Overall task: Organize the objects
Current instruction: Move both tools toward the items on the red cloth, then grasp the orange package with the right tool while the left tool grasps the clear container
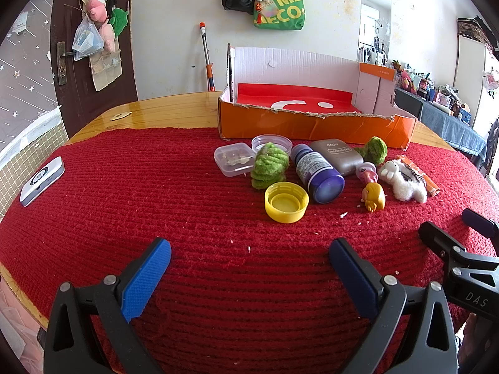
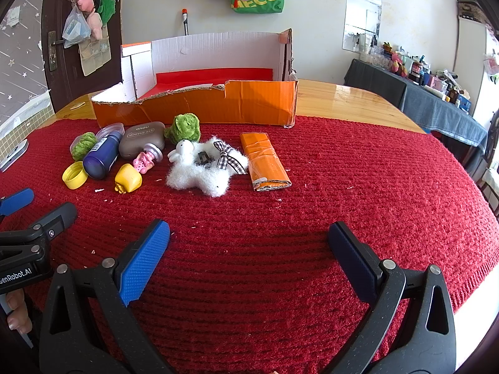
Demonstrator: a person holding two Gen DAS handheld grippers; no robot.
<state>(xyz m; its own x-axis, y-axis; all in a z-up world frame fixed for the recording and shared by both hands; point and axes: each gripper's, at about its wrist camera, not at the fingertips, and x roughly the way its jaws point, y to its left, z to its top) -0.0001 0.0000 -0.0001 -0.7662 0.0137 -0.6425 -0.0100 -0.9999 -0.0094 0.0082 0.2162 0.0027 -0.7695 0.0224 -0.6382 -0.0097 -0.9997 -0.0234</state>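
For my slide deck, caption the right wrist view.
Open right gripper faces small items before an orange box.

The table point(image 1: 174, 106) was glossy varnished wood under a rough red knitted cloth point(image 1: 156, 205); the torn box point(image 1: 312, 124) looked like corrugated cardboard.

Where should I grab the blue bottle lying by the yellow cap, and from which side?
Grip the blue bottle across its labelled middle, descending from above with the left gripper. It lies on its side, base toward the camera; the yellow cap and grey case crowd it.
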